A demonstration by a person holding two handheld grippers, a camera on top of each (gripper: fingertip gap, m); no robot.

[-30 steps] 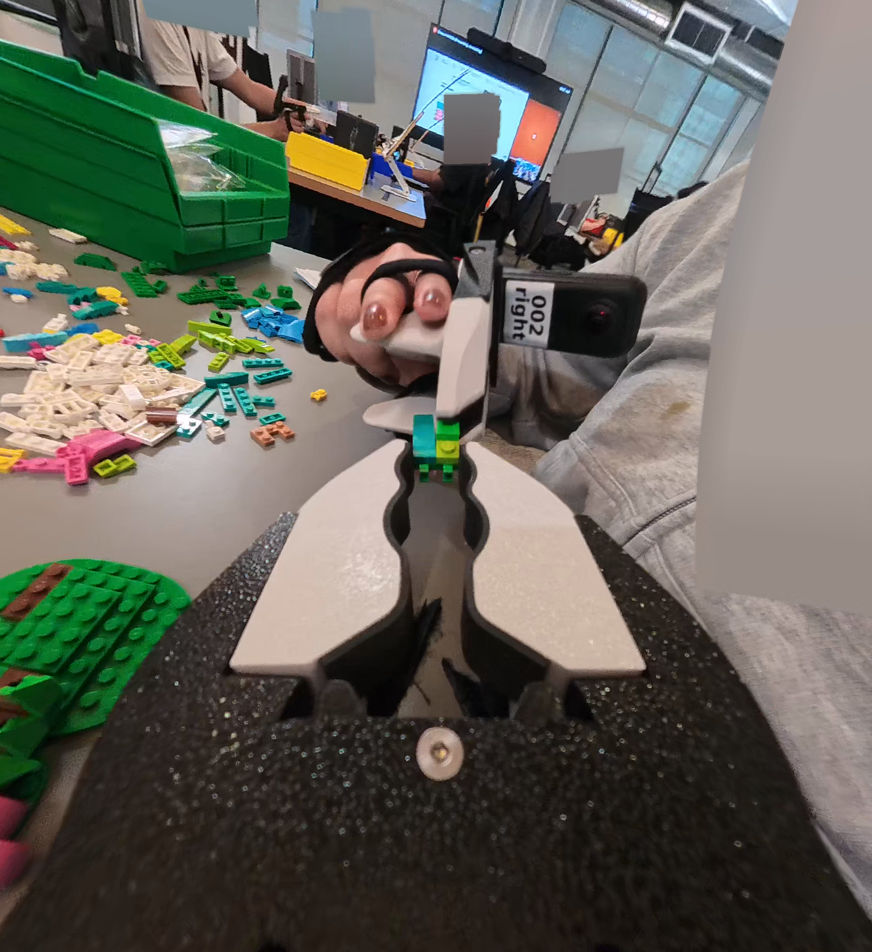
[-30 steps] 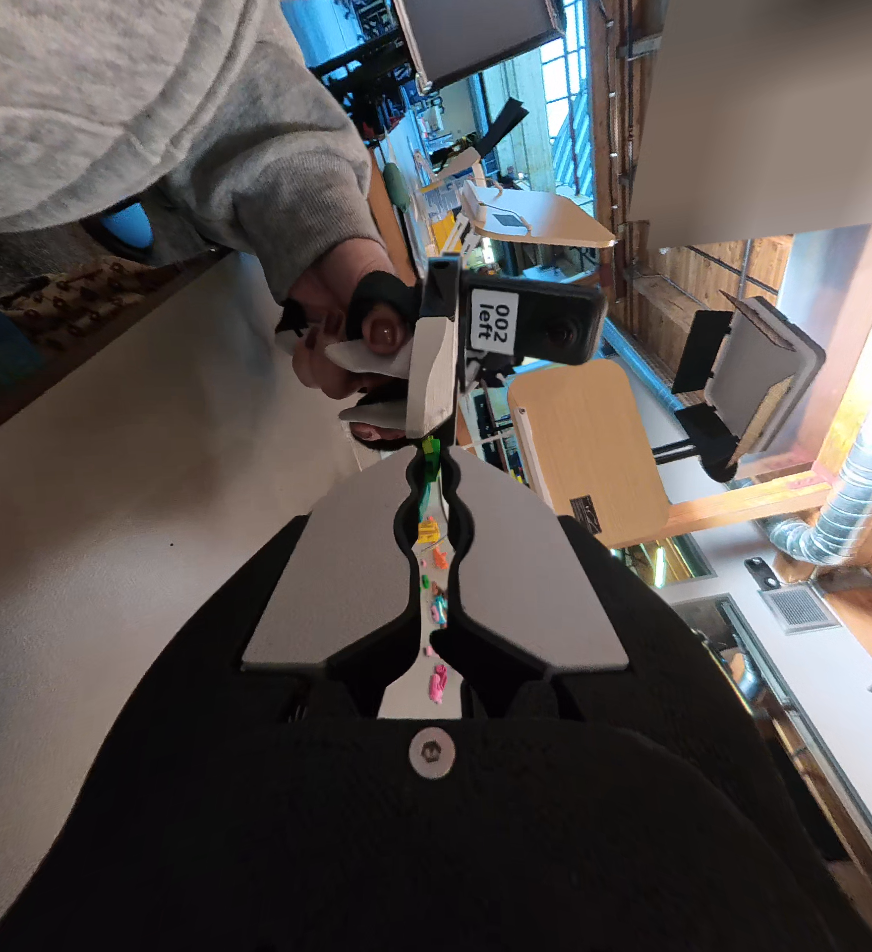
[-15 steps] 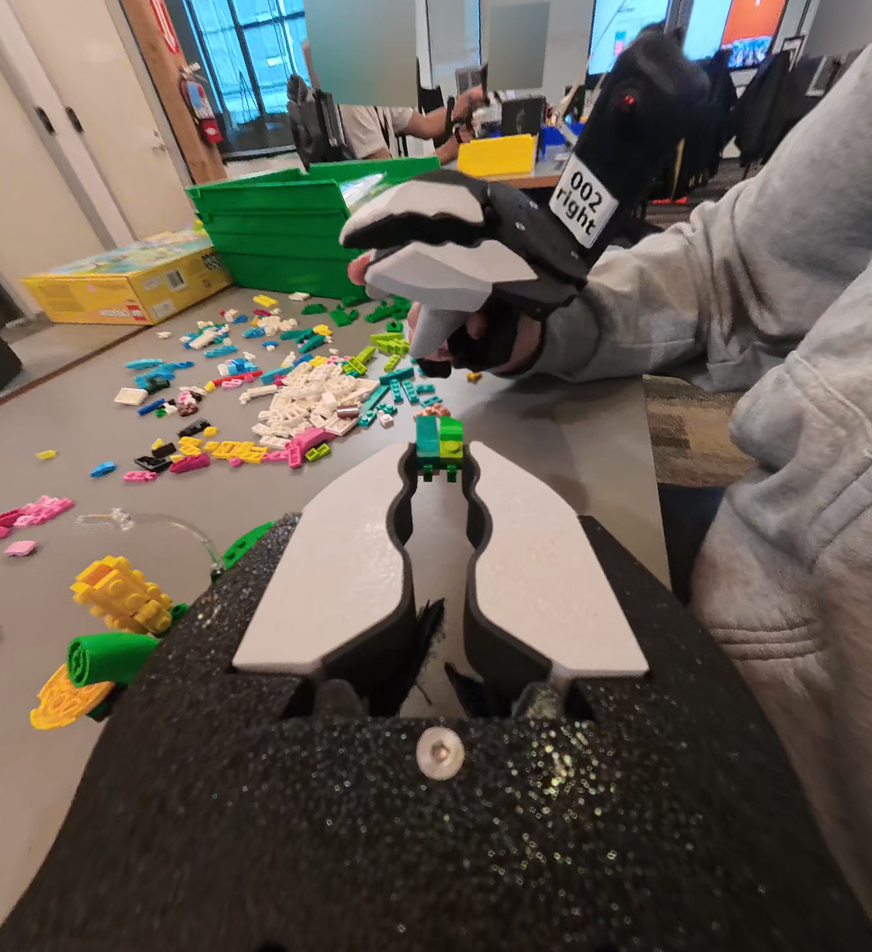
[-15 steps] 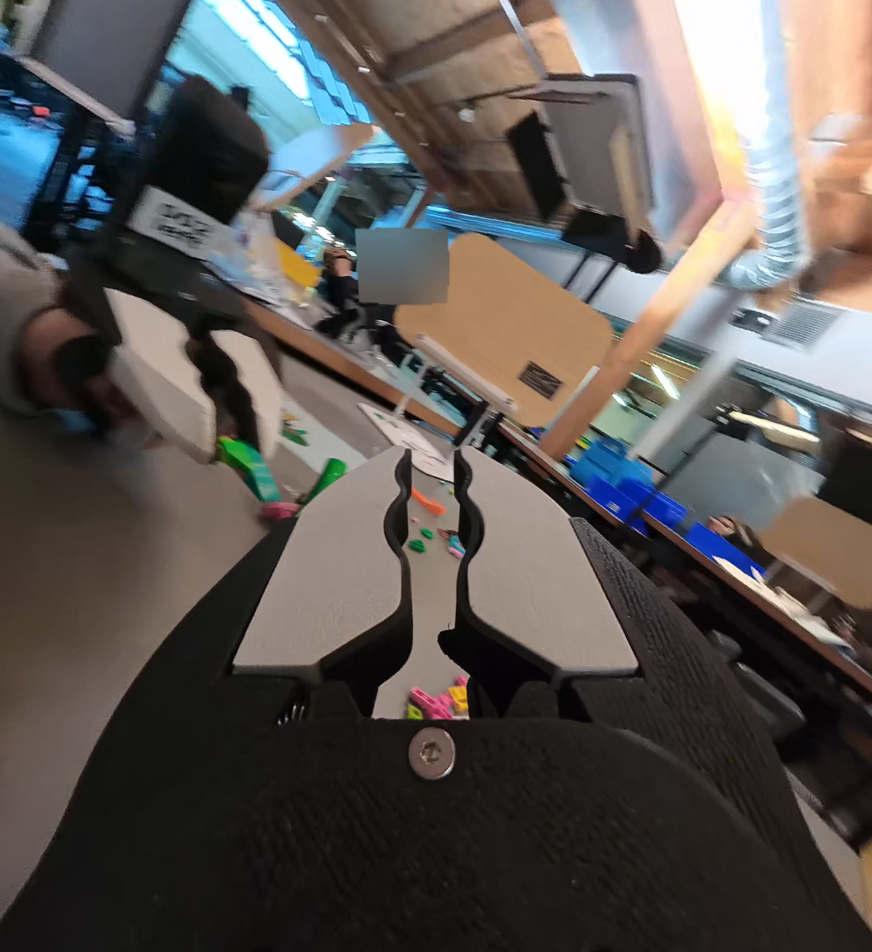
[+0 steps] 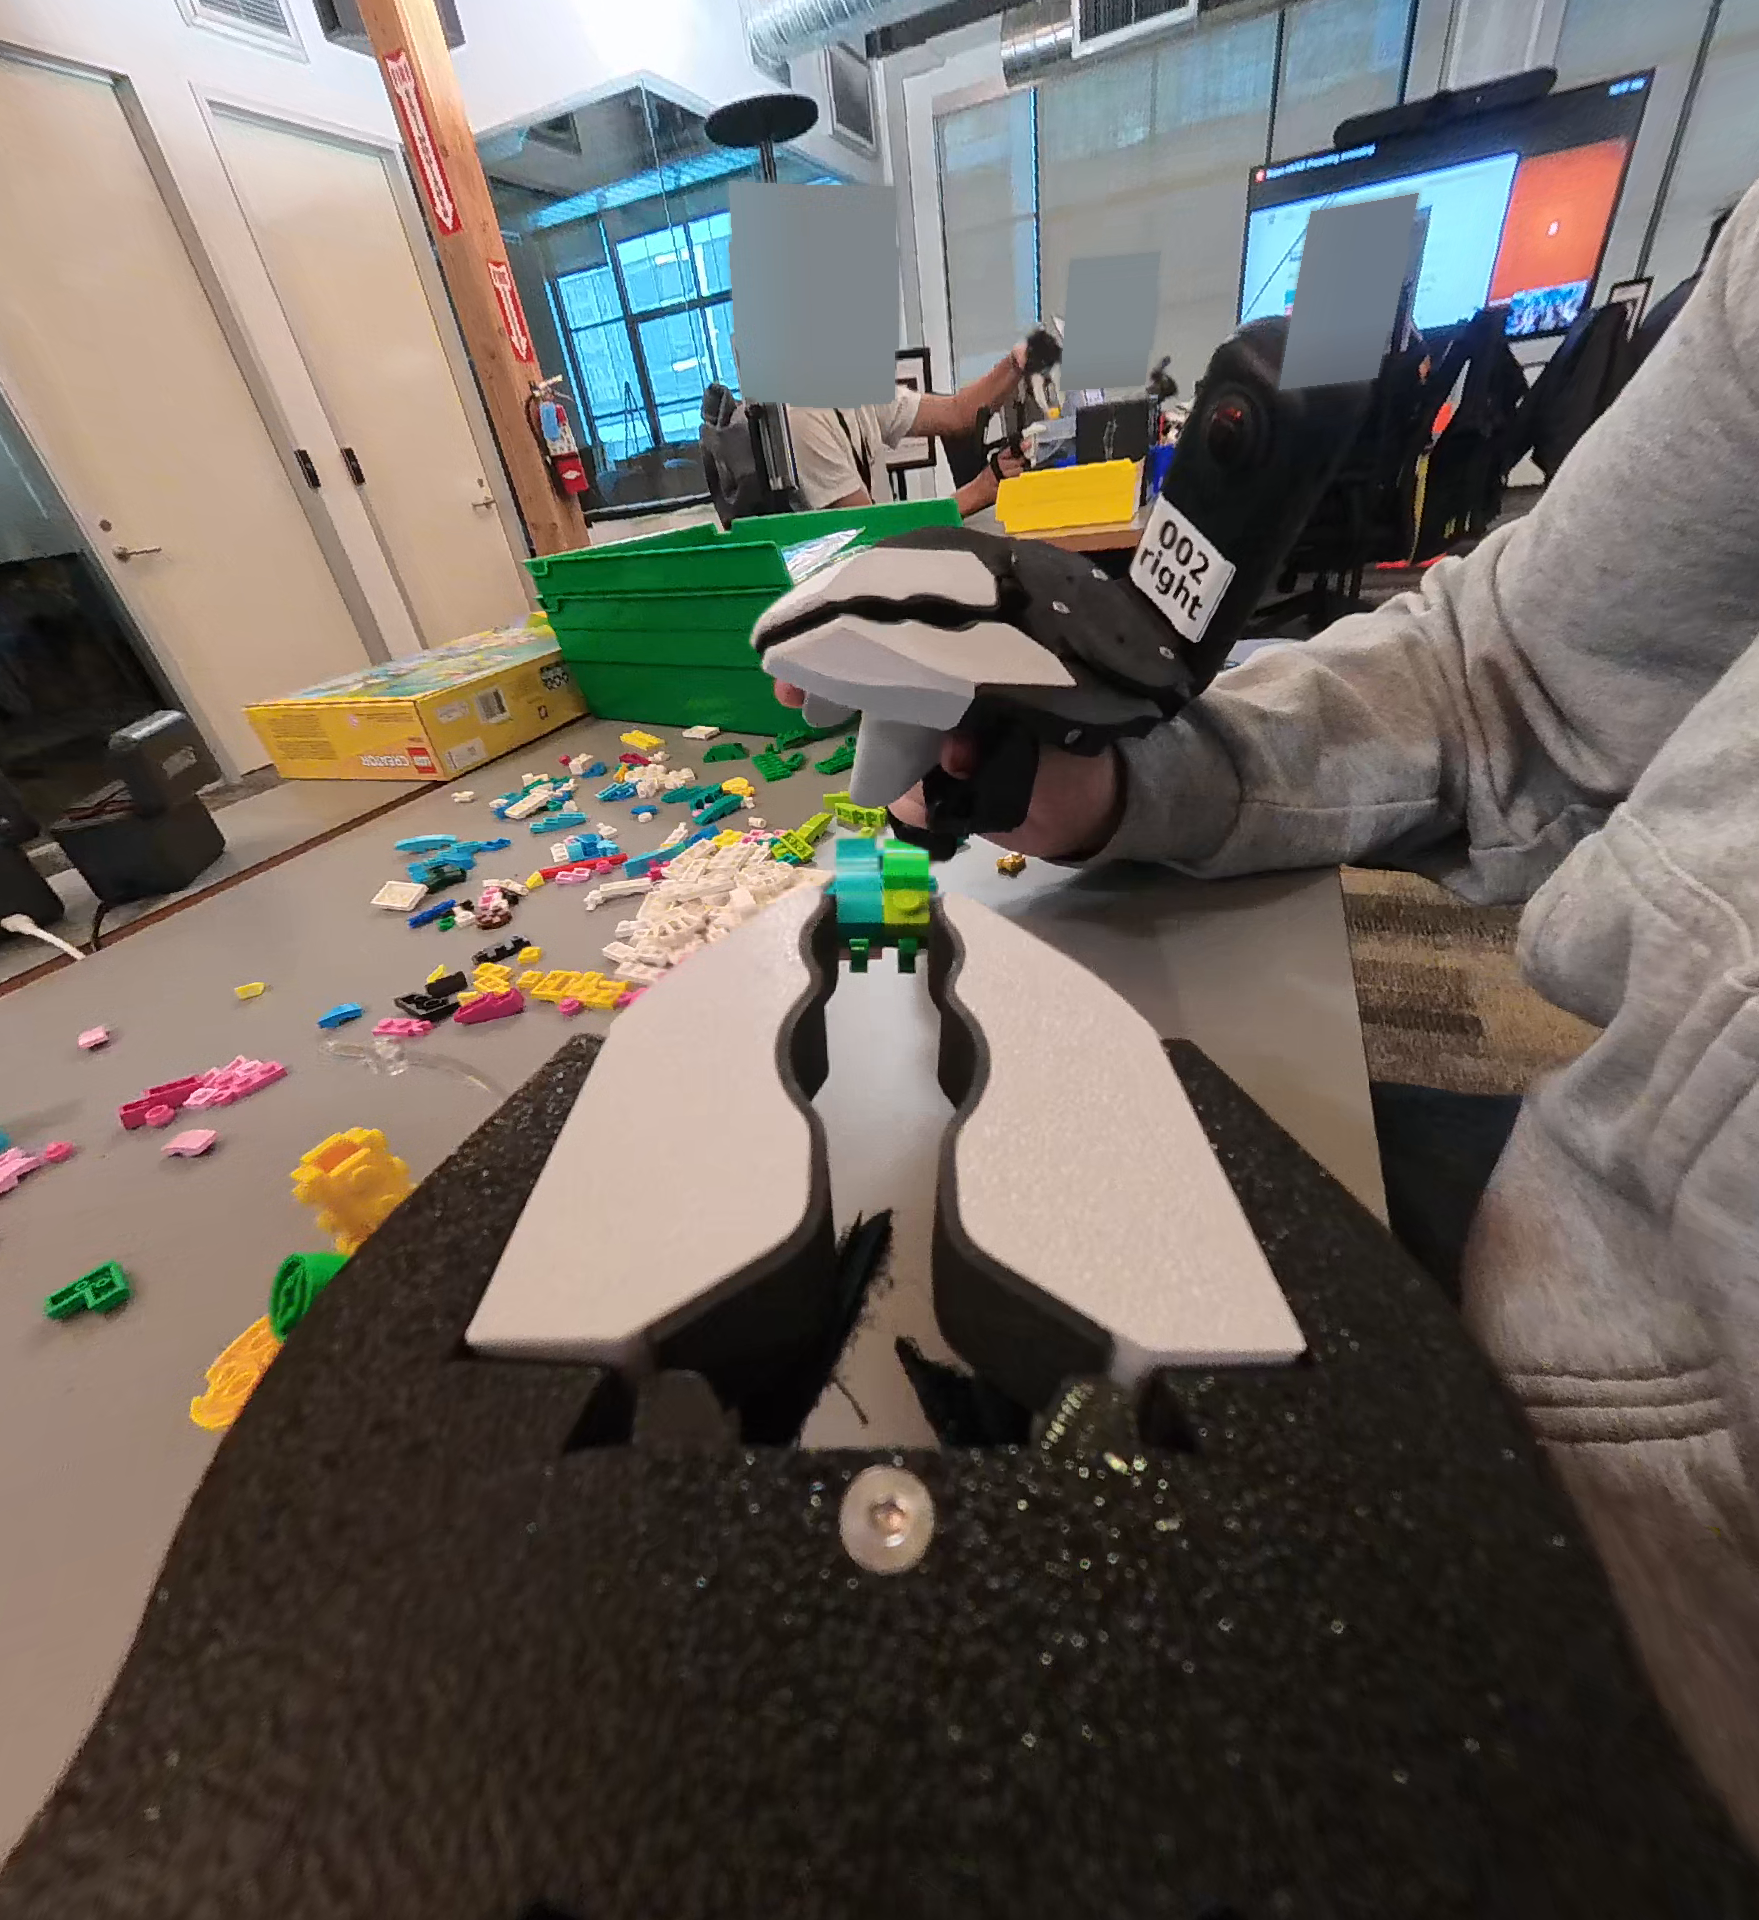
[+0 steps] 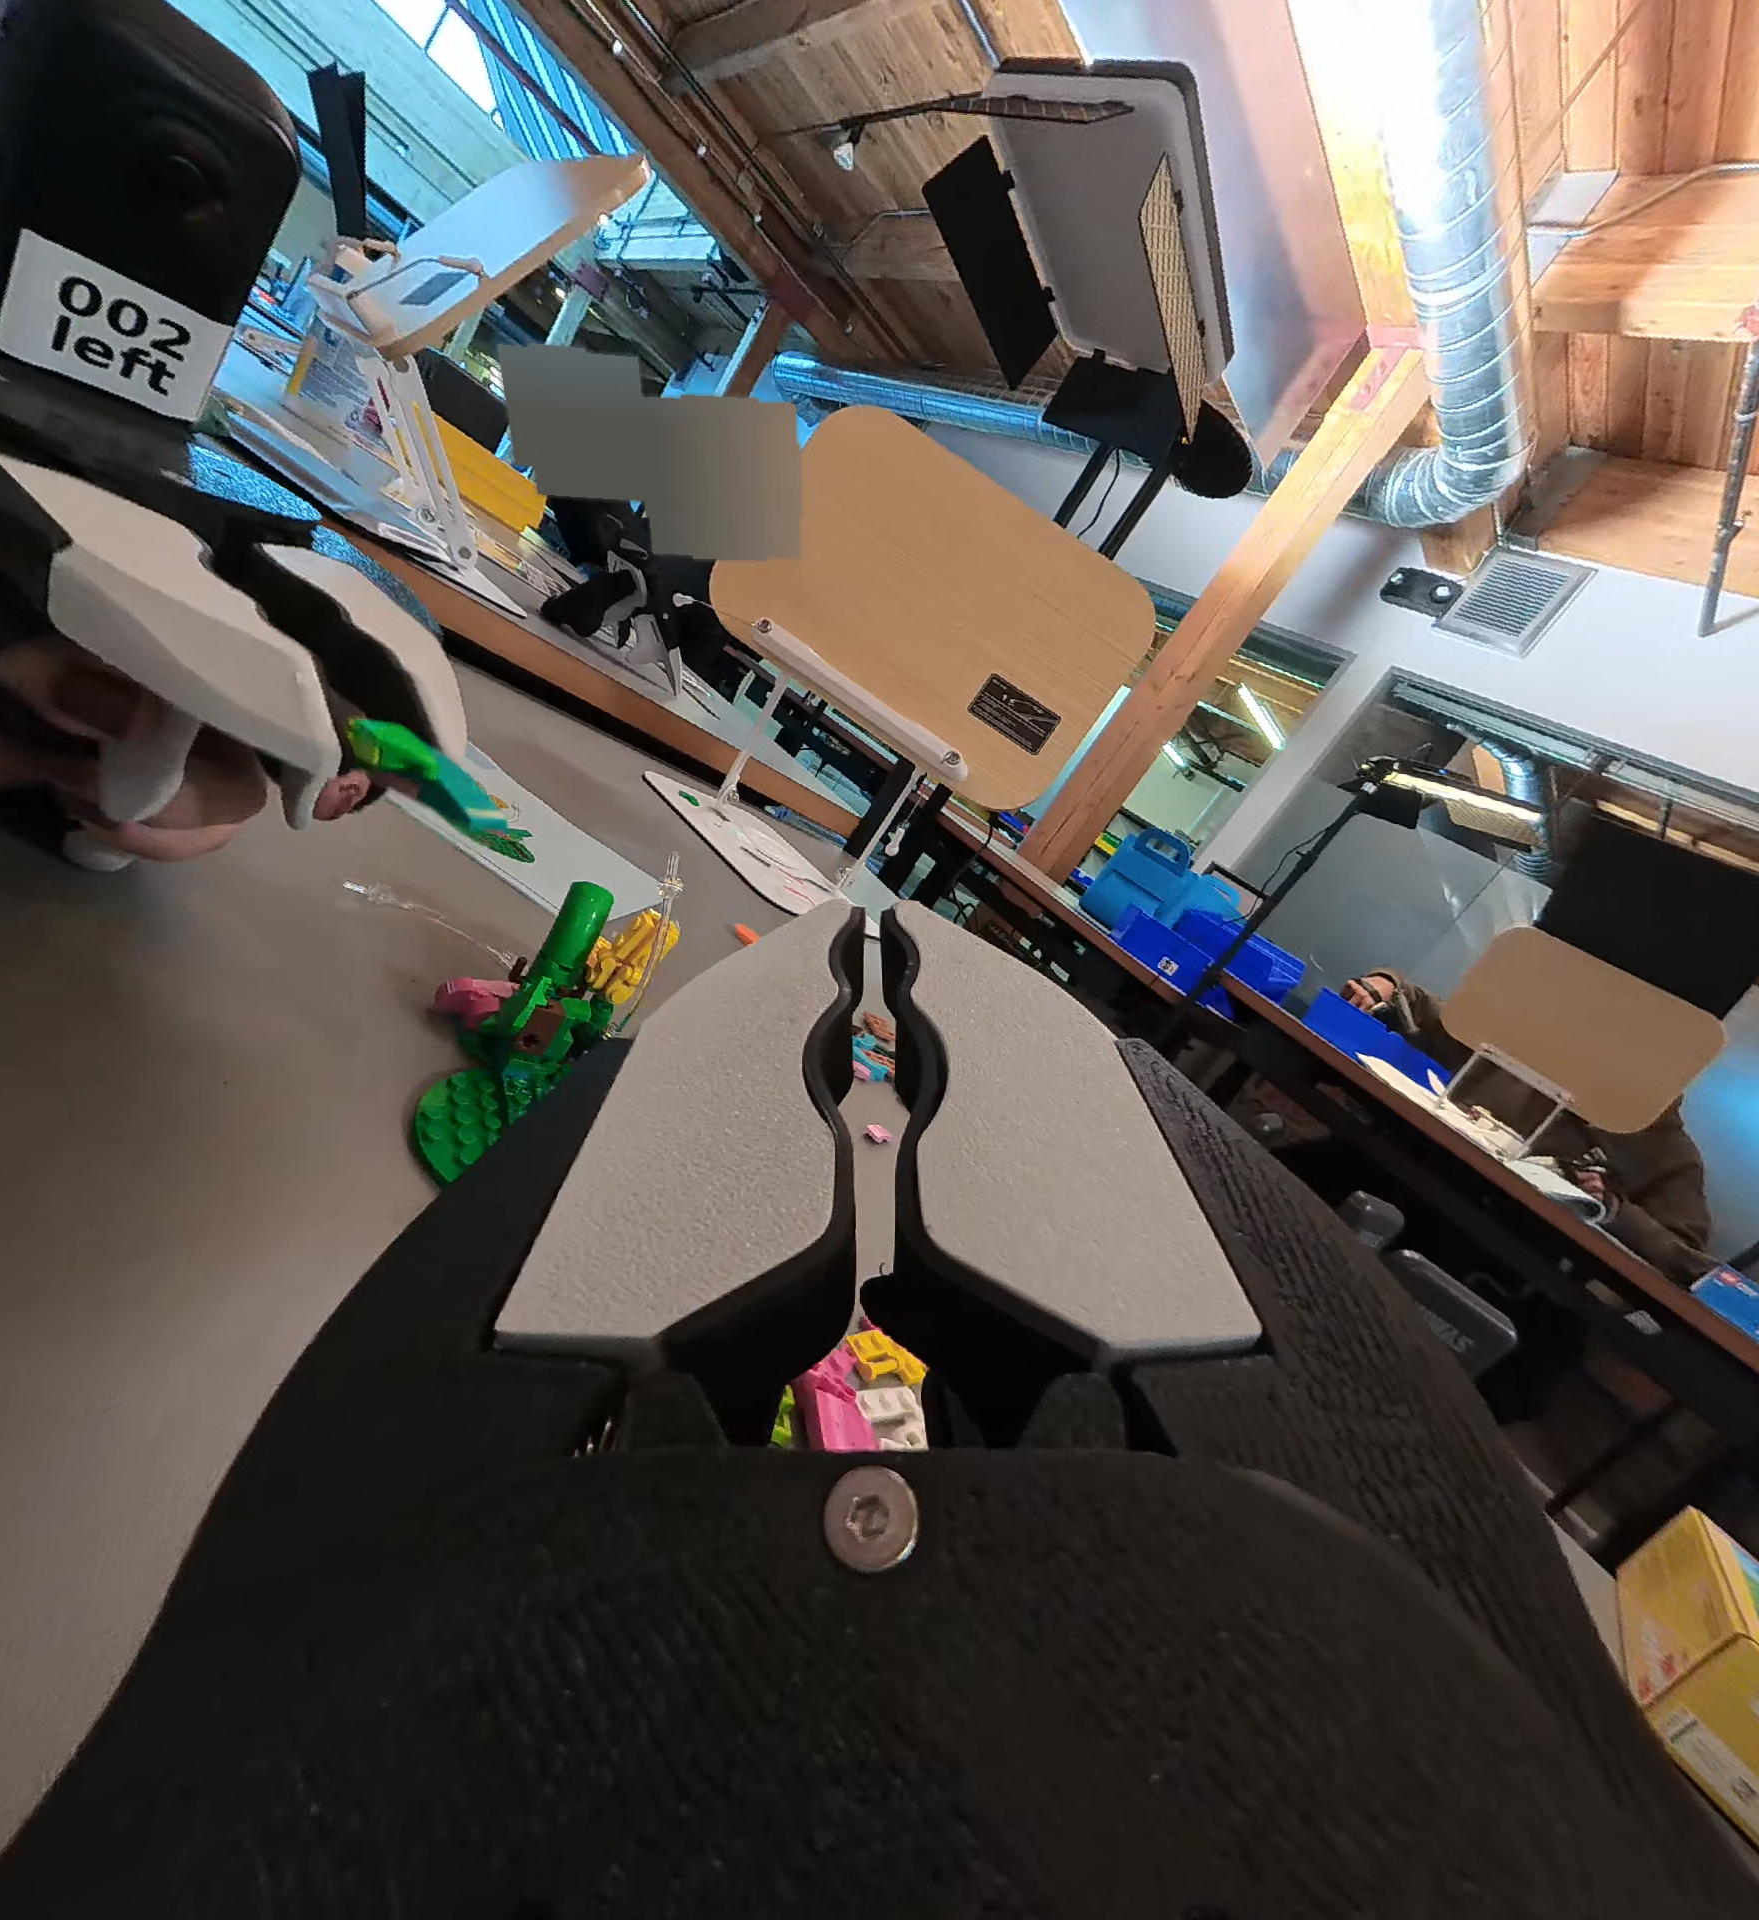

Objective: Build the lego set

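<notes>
While my left gripper [image 5: 880, 914] clamps the small teal-and-green brick assembly [image 5: 882, 883] at its fingertips, centre frame above the grey table [image 5: 231, 1507], my right gripper [image 6: 872, 920] at upper right is nearly closed on nothing. Loose bricks [image 5: 688, 894] lie scattered left of centre.

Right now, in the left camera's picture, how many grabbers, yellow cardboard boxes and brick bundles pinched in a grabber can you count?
Grippers: 2, the left gripper and the right gripper
Yellow cardboard box: 1
Teal and green brick bundle, pinched in the left gripper: 1
Total: 4
</notes>
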